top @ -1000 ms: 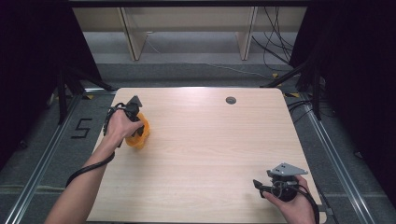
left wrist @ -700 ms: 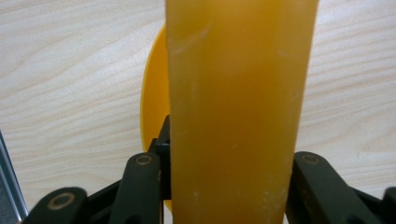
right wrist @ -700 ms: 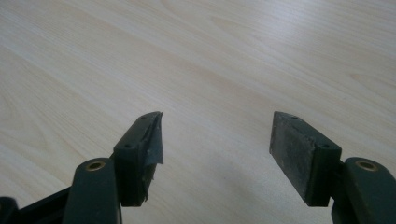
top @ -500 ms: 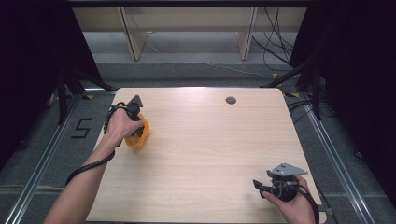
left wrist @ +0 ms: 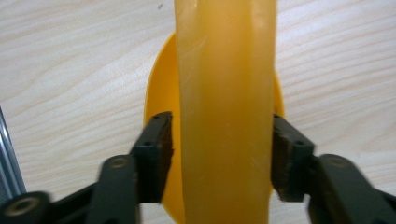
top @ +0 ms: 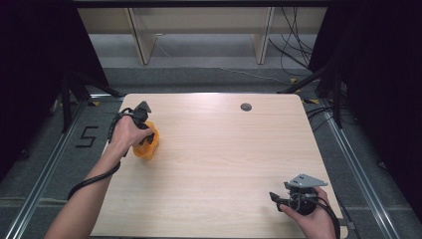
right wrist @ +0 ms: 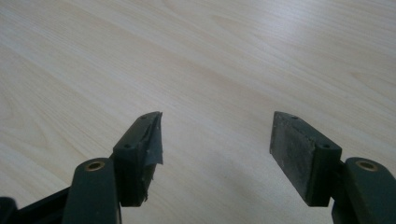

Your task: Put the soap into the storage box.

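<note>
An orange plastic object [top: 148, 143] stands on the wooden table [top: 219, 164] near its left edge. In the left gripper view it shows as an amber upright band [left wrist: 226, 112] with a yellow round part [left wrist: 161, 102] behind it. My left gripper [top: 144, 133] comes down on it from above, and its pads [left wrist: 161, 154] sit against both sides of the band [left wrist: 223, 158]. My right gripper [top: 275, 198] hovers low at the table's near right corner. Its jaws stand wide apart over bare wood [right wrist: 217, 154], with nothing between them.
A small dark round grommet [top: 246, 106] sits in the table near the far edge. Metal rails [top: 42, 184] run along the floor on both sides. Shelving legs [top: 142, 42] and cables [top: 293, 45] stand beyond the far edge.
</note>
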The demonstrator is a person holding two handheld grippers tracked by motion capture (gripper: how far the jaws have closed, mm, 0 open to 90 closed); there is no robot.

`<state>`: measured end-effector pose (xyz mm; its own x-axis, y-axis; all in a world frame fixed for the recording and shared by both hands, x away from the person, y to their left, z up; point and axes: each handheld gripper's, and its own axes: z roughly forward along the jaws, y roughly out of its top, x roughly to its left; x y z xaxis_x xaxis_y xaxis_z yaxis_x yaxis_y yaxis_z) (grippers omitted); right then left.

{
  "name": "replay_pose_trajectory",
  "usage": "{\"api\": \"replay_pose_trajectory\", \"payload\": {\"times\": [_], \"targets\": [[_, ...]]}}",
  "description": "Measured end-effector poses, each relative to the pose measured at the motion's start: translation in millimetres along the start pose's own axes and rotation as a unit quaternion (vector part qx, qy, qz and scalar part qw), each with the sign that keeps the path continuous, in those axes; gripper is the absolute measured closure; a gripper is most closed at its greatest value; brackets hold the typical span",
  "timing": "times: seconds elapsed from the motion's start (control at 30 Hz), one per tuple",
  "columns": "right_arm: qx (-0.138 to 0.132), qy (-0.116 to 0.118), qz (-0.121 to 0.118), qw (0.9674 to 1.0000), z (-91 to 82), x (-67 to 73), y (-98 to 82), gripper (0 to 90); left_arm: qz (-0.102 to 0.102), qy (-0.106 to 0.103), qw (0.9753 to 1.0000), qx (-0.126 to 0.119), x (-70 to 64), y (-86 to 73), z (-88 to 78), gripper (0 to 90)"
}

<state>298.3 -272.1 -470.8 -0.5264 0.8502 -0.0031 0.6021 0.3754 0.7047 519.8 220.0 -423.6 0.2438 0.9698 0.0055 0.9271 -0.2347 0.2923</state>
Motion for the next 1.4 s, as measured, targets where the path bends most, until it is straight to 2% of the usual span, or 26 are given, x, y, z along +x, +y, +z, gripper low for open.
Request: {"api": "replay_pose_trajectory", "payload": {"times": [0.03,0.1,0.13,0.17,0.2,0.23,0.27,0.3,0.37,0.4,0.63,0.7,0.73,0.83,0.87,0.9,0.93,0.97,1.0,1.03,1.07,1.1,1.27,1.3,1.37,1.4], "targets": [[-0.001,0.001,0.002,1.0000,-0.1,0.3,-0.1,35.0,0.021,-0.002,0.9998,-0.004,3.0,-1.2,-2.1,38.7],[-0.002,0.001,0.001,1.0000,0.4,0.0,-0.3,34.9,0.036,0.003,0.9990,-0.028,3.9,-5.7,-6.1,31.5],[0.000,0.001,0.004,1.0000,0.0,0.4,-0.3,34.9,0.039,-0.003,0.9986,-0.037,4.4,-7.7,-8.7,31.5],[0.000,0.001,0.004,1.0000,0.0,0.4,-0.3,34.9,0.038,-0.003,0.9983,-0.043,4.5,-9.7,-11.8,29.6],[0.003,0.000,0.004,1.0000,-0.4,0.4,-0.2,34.9,0.026,-0.009,0.9982,-0.054,2.9,-13.0,-14.4,27.7],[0.001,0.001,0.005,1.0000,0.0,0.3,-0.3,34.9,0.022,-0.010,0.9968,-0.077,2.0,-16.7,-15.0,25.8],[0.000,0.004,0.006,1.0000,0.6,0.3,-0.4,34.8,0.021,-0.011,0.9960,-0.087,1.8,-19.4,-16.6,24.0],[0.000,0.004,0.006,1.0000,0.8,0.3,-0.4,34.8,0.032,-0.006,0.9954,-0.091,2.7,-21.3,-18.9,22.3],[0.001,0.001,0.005,1.0000,0.4,0.4,-0.3,34.8,0.037,-0.005,0.9943,-0.100,3.3,-25.4,-22.2,21.2],[0.001,0.004,0.006,1.0000,0.7,0.5,-0.4,34.8,0.055,0.001,0.9937,-0.098,5.9,-27.1,-26.0,21.0],[-0.002,-0.001,0.005,1.0000,-0.3,0.3,-0.1,34.8,0.052,-0.008,0.9890,-0.138,7.3,-51.5,-36.9,17.1],[-0.004,0.000,0.002,1.0000,-0.1,-0.1,0.0,34.8,0.056,-0.011,0.9872,-0.149,7.5,-58.8,-40.3,16.7],[-0.001,-0.002,0.014,0.9999,-0.6,2.3,-0.3,34.8,0.055,-0.013,0.9863,-0.155,7.3,-61.6,-41.2,16.5],[0.000,0.004,0.013,0.9999,-1.2,1.0,0.6,34.8,0.064,-0.016,0.9826,-0.173,6.9,-73.5,-46.0,16.2],[-0.001,0.003,0.013,0.9999,-1.1,1.2,0.6,34.8,0.061,-0.016,0.9812,-0.182,6.3,-79.0,-47.0,16.1],[-0.001,0.004,0.012,0.9999,-1.3,1.2,0.6,34.8,0.065,-0.017,0.9791,-0.192,6.2,-83.5,-46.7,16.1],[-0.001,0.004,0.012,0.9999,-1.1,1.2,0.6,34.8,0.068,-0.019,0.9788,-0.192,6.1,-87.0,-47.0,16.1],[-0.001,0.004,0.012,0.9999,-1.1,1.2,0.6,34.8,0.070,-0.027,0.9754,-0.207,6.1,-93.0,-45.2,16.1],[-0.004,0.003,0.005,1.0000,-0.2,0.3,0.1,34.8,0.074,-0.031,0.9742,-0.211,7.0,-98.0,-44.3,16.1],[0.000,0.003,0.012,0.9999,-1.3,1.2,0.7,34.8,0.072,-0.032,0.9736,-0.214,7.4,-101.7,-43.2,16.1],[-0.001,0.003,0.011,0.9999,-1.4,1.1,0.6,34.8,0.066,-0.033,0.9708,-0.228,7.3,-108.3,-38.8,16.1],[-0.003,-0.001,0.011,0.9999,-1.7,1.4,0.7,34.8,0.067,-0.036,0.9724,-0.221,8.2,-112.1,-38.2,16.1],[0.003,0.004,0.017,0.9999,-1.9,2.1,0.6,34.8,0.075,-0.042,0.9683,-0.235,12.0,-142.2,-26.0,16.1],[-0.002,0.004,0.007,1.0000,-0.7,0.9,0.0,34.8,0.076,-0.047,0.9677,-0.236,12.2,-146.7,-23.8,16.1],[-0.002,-0.003,0.009,0.9999,-2.0,1.6,0.8,34.8,0.058,-0.073,0.9653,-0.244,13.0,-160.6,-15.8,16.3],[-0.003,-0.003,0.009,1.0000,-2.1,1.5,0.9,34.8,0.071,-0.074,0.9668,-0.234,16.1,-167.7,-14.2,16.3]]}}
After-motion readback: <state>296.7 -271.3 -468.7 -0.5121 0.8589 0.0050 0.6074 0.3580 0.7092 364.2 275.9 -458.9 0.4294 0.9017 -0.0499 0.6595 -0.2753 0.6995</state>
